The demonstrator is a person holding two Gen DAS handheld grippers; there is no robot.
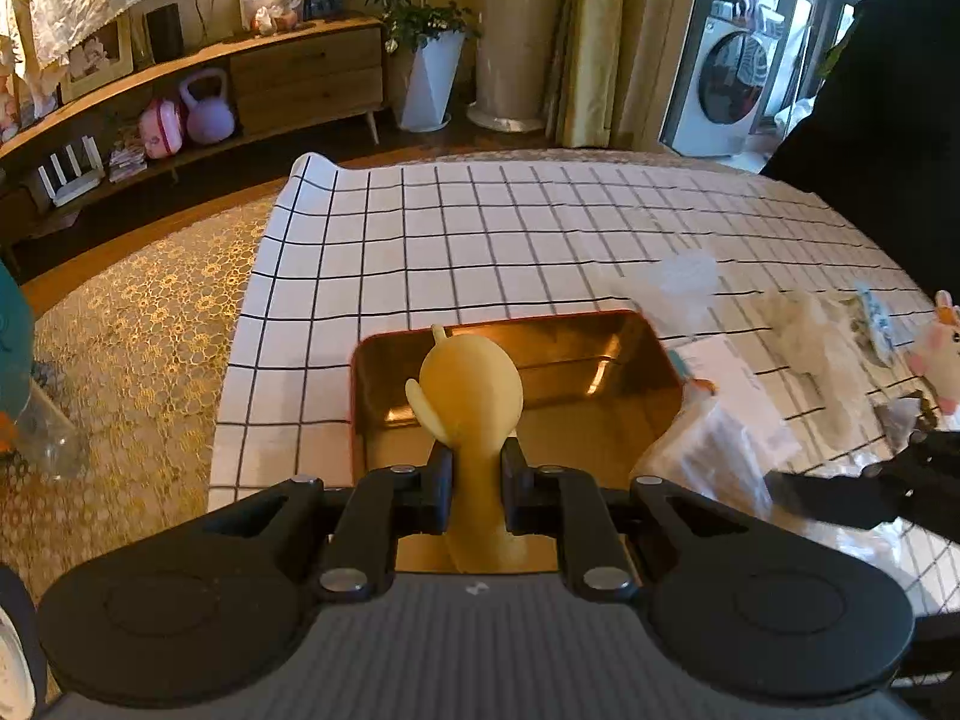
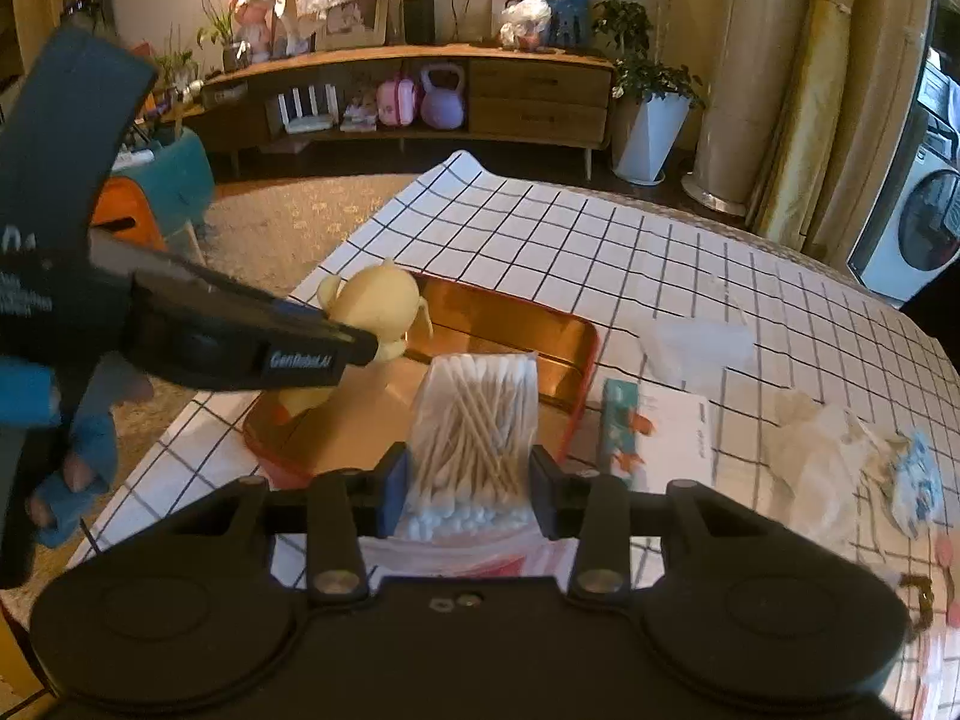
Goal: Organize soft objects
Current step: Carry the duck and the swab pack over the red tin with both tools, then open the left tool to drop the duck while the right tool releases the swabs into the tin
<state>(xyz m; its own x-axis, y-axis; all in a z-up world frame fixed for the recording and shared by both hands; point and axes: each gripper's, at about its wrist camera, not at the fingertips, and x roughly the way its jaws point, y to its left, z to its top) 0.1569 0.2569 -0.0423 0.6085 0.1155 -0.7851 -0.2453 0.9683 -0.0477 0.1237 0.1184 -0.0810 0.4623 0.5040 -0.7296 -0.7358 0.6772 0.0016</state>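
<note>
My left gripper (image 1: 477, 480) is shut on the neck of a yellow soft duck toy (image 1: 471, 390), held over the near end of the orange metal tray (image 1: 624, 336). From the right wrist the same toy (image 2: 378, 306) shows in the left gripper (image 2: 360, 348) above the tray (image 2: 576, 336). My right gripper (image 2: 468, 483) is shut on a clear bag of cotton swabs (image 2: 474, 420), held just in front of the tray. That bag (image 1: 702, 444) appears blurred at the tray's right in the left wrist view.
On the checked tablecloth (image 2: 600, 228) lie a tissue pack (image 2: 654, 426), a crumpled white tissue (image 2: 822, 438), a clear plastic wrapper (image 2: 696, 336) and a small pink plush (image 1: 942, 354). A gloved hand (image 2: 78, 456) holds the left gripper. A sideboard stands behind.
</note>
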